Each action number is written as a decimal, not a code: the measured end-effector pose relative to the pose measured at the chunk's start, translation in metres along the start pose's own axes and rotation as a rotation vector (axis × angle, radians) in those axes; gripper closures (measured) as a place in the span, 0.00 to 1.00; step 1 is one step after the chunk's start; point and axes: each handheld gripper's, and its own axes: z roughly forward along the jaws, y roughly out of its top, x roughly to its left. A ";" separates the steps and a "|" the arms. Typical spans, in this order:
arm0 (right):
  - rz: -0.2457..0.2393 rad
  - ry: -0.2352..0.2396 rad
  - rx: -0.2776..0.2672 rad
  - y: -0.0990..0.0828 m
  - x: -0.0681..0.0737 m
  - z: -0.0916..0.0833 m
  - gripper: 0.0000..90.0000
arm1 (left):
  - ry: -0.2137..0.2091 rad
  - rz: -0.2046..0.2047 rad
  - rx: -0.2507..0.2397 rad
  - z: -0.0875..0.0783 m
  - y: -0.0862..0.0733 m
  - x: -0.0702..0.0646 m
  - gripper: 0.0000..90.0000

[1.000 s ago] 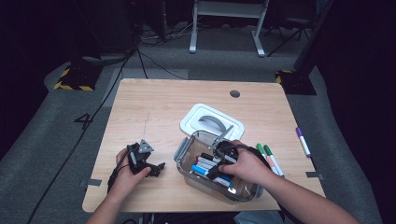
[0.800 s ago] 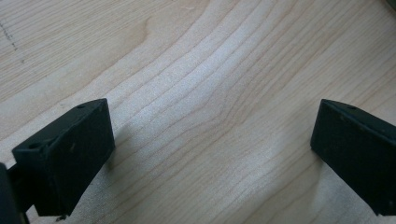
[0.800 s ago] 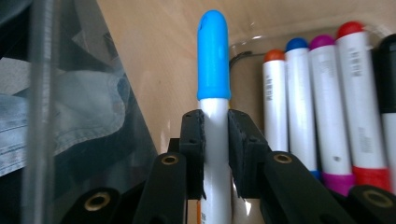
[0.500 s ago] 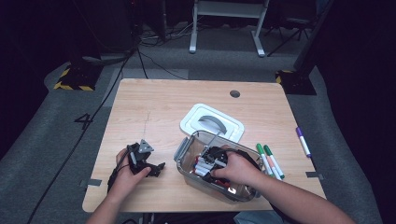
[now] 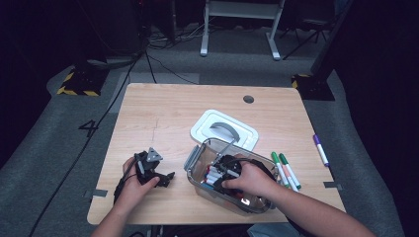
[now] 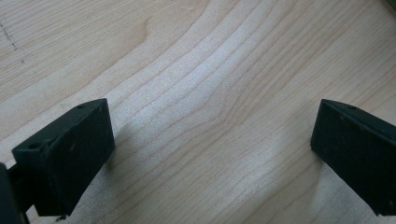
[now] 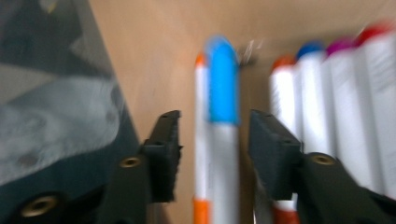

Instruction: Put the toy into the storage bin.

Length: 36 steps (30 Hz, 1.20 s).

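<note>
My right gripper (image 7: pixel 212 154), jaws just opened and straddling without pinching the blue-capped marker (image 7: pixel 223 140) inside the clear bin (image 5: pixel 195 160), risks snagging the adjacent orange-capped marker (image 7: pixel 200 140) if I close off-center.
</note>
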 end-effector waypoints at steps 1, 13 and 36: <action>-0.012 -0.025 -0.025 0.001 0.000 -0.005 0.55 | -0.002 0.000 0.002 0.000 0.000 0.000 0.00; -0.011 -0.225 -0.332 -0.013 -0.004 -0.104 0.59 | -0.005 -0.007 -0.001 0.000 0.000 0.000 0.00; 0.371 -0.515 -0.338 -0.136 -0.091 -0.155 0.67 | -0.002 0.002 0.004 -0.001 0.000 0.000 0.00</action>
